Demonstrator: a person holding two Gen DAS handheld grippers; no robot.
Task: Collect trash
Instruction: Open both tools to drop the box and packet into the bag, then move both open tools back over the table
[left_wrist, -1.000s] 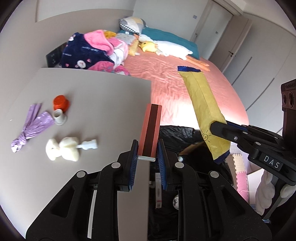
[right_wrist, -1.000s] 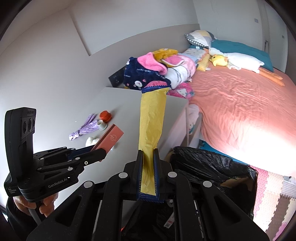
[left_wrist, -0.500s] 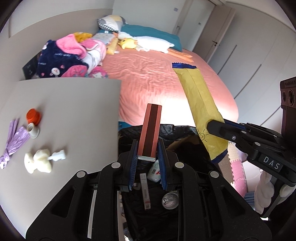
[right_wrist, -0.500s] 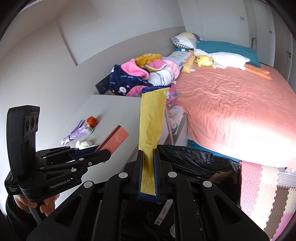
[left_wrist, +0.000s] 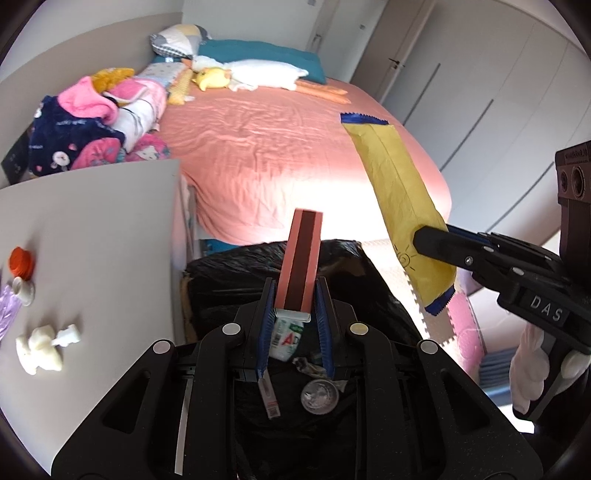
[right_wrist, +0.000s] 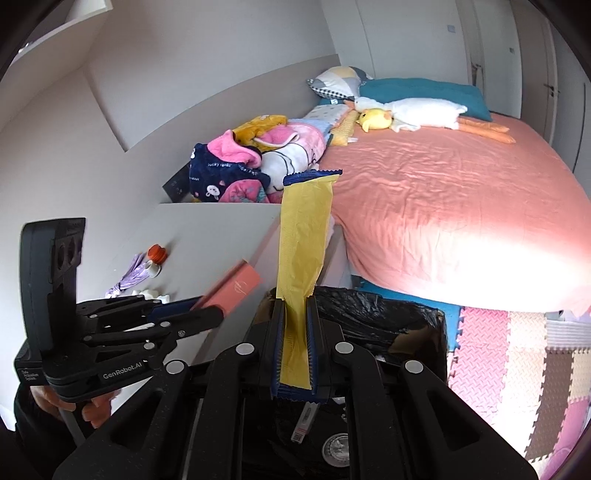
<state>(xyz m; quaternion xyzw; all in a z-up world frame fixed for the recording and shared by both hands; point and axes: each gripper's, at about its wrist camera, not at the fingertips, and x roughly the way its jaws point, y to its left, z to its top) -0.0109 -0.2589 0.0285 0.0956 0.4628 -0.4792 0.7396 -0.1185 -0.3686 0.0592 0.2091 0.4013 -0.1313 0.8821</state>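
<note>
My left gripper (left_wrist: 294, 295) is shut on a slim pink box (left_wrist: 301, 262), held upright over the black-lined trash bin (left_wrist: 229, 269). My right gripper (right_wrist: 294, 314) is shut on a long yellow wrapper with blue ends (right_wrist: 304, 236), also above the bin (right_wrist: 388, 325). The wrapper shows at the right in the left wrist view (left_wrist: 399, 195), and the pink box at the left in the right wrist view (right_wrist: 236, 282). Inside the bin lie a white packet (left_wrist: 286, 338), a thin stick (left_wrist: 269, 395) and a round foil lid (left_wrist: 319, 395).
A grey table (left_wrist: 92, 240) stands left of the bin with a purple wrapper (right_wrist: 129, 275), an orange cap (left_wrist: 21, 260), a small white cup (left_wrist: 24, 293) and a white crumpled piece (left_wrist: 40, 349). A pink bed (left_wrist: 277, 155) lies beyond. Foam mats (right_wrist: 517, 354) cover the floor.
Both grippers have moved right, off the table and over the bin, still holding the box and the wrapper. More of the bin's inside shows.
</note>
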